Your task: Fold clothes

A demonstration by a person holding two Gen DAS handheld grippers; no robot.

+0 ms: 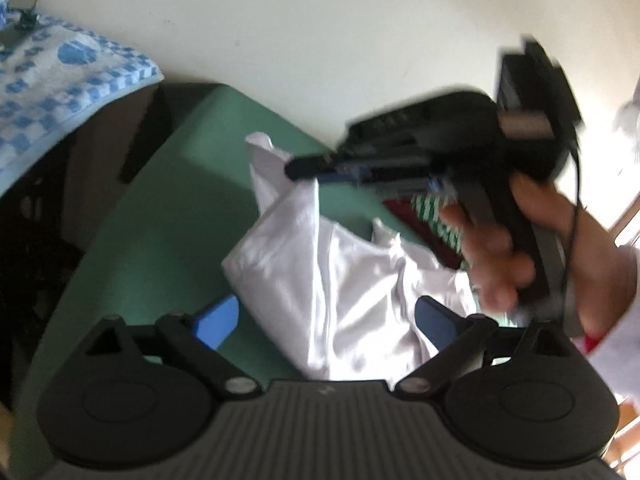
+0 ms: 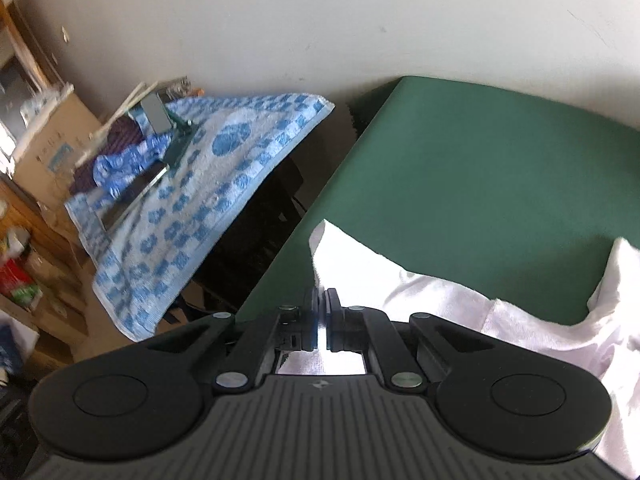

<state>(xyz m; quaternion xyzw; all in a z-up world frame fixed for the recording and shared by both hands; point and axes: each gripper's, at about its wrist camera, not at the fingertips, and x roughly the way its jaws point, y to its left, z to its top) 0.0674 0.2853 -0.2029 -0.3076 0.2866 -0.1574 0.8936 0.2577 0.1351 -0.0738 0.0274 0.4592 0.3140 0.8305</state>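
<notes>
One white garment (image 1: 320,280) lies on the green worktop (image 1: 180,200) beside its edge; right tool (image 1: 298,168) pinches its cloth, left tool (image 1: 326,320) gapes wide.

Looks like a lived-in home: plain pale wall (image 2: 280,20), blue-and-white patterned towel (image 2: 208,184) draped beside a green-covered bench (image 2: 480,168), cardboard boxes (image 2: 52,144) and wooden shelving (image 2: 24,216) (cluttered, blurred) behind.
</notes>
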